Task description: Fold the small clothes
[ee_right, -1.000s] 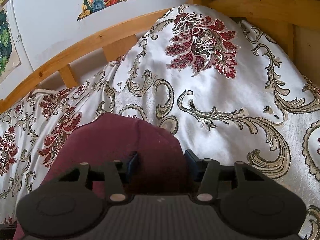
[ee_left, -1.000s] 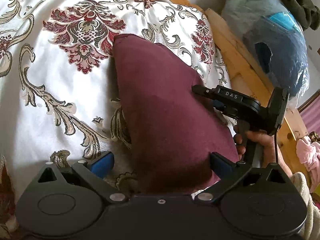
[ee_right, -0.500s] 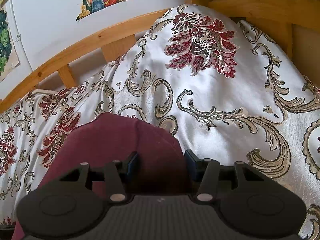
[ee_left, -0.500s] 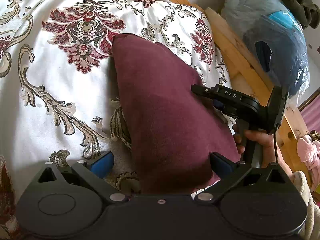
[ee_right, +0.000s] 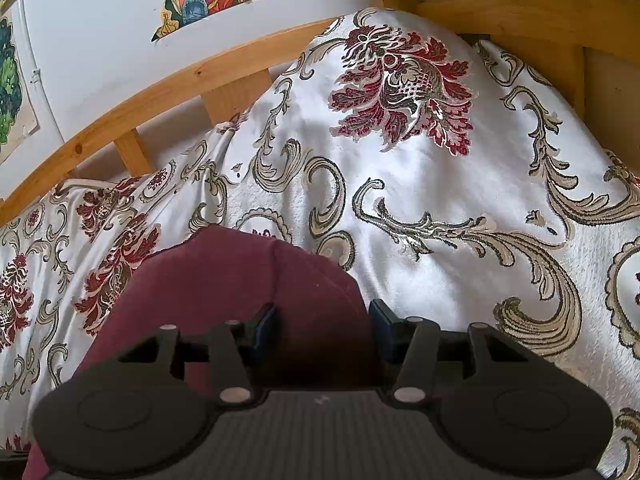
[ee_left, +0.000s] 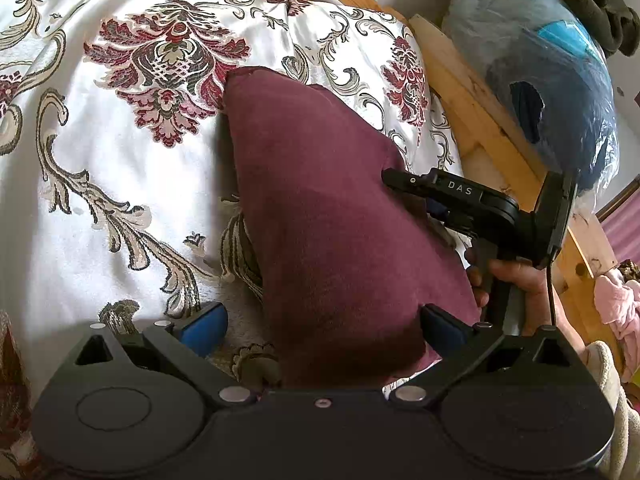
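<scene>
Maroon cloth, 1 piece, lay centre-frame on floral bedspread. Left gripper stood open around its near edge; right gripper likewise parted, cloth between unpinched.

Maroon cloth on my bed

The maroon cloth is plain, soft and wrinkle-free, spread over the floral bedspread. Its far end narrows to a blunt corner, while its near part is lifted off the bedspread toward me.

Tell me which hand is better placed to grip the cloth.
Right, probably: the maroon cloth fills the gap of the right gripper; the left gripper has one finger off it.
</scene>
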`<state>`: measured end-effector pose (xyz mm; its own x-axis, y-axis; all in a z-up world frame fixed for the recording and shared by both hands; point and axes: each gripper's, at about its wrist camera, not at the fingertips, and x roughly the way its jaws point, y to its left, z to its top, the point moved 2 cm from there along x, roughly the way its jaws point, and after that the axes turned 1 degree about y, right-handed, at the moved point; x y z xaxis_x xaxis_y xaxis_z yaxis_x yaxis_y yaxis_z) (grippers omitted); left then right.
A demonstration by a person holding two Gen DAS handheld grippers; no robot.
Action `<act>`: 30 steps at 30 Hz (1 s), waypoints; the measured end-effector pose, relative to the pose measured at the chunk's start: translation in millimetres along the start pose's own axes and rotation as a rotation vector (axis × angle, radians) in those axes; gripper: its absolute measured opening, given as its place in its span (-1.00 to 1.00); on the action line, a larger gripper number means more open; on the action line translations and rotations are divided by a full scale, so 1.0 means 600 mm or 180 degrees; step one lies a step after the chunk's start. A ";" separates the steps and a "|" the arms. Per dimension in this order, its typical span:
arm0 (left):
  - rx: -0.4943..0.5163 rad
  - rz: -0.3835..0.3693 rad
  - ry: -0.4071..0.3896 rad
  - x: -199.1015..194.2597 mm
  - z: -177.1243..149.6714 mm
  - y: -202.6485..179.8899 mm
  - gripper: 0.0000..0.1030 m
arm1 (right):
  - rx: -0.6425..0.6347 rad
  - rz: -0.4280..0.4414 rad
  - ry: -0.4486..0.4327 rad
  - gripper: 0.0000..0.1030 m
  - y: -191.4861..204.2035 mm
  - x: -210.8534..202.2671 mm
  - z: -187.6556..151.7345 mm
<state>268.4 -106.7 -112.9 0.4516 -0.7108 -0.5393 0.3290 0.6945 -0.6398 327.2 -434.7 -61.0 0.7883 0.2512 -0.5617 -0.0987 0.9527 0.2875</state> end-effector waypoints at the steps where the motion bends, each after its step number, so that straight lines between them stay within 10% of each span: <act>1: 0.0000 0.0000 0.0000 0.000 0.000 0.000 0.98 | 0.0000 0.0000 0.0000 0.09 0.000 0.000 0.000; 30: 0.0004 0.0002 0.0003 0.001 0.000 -0.001 0.98 | 0.0021 -0.0007 -0.0010 0.09 0.001 -0.001 -0.001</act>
<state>268.5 -107.2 -112.8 0.4510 -0.7104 -0.5403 0.3298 0.6952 -0.6387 326.2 -434.0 -61.1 0.7904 0.2485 -0.5599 -0.0931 0.9521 0.2913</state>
